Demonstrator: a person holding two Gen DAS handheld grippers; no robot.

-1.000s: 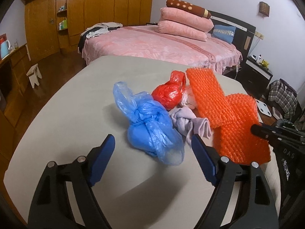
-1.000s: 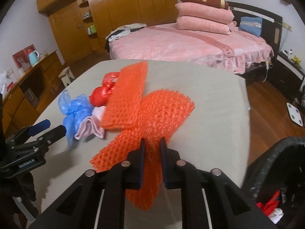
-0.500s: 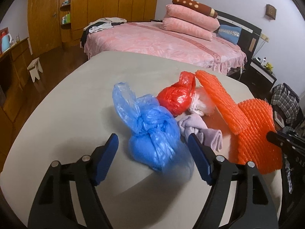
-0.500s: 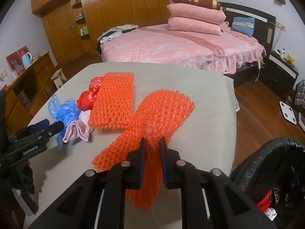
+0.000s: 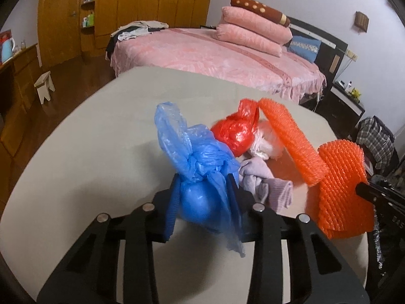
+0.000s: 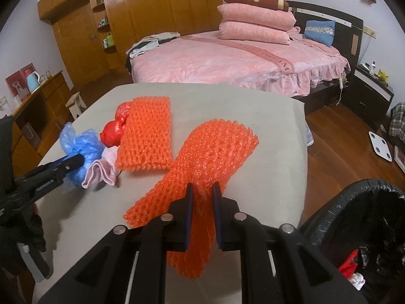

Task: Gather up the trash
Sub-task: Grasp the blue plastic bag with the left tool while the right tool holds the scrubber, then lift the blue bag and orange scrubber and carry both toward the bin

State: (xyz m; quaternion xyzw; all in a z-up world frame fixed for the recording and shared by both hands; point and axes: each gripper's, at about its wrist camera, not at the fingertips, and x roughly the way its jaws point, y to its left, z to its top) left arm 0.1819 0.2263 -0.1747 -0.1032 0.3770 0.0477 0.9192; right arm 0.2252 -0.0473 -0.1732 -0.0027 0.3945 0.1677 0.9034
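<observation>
partway done: some scraps already at the bottom of the black bin (image 6: 364, 217), lower right of the right wrist view; still on the grey table (image 6: 273, 136): red knotted bag (image 5: 234, 133), lilac cloth (image 5: 263, 185), flat orange foam net (image 6: 146, 140), white wad partly hidden behind. left gripper (image 5: 202, 200), jaws just been closing, now clamped on the blue knotted bag (image 5: 200, 177), lower centre of the left wrist view, tied neck upward and toward upper left. right gripper (image 6: 202, 212) clenched on the long orange foam net (image 6: 210, 162), long axis from lower centre to upper right.
</observation>
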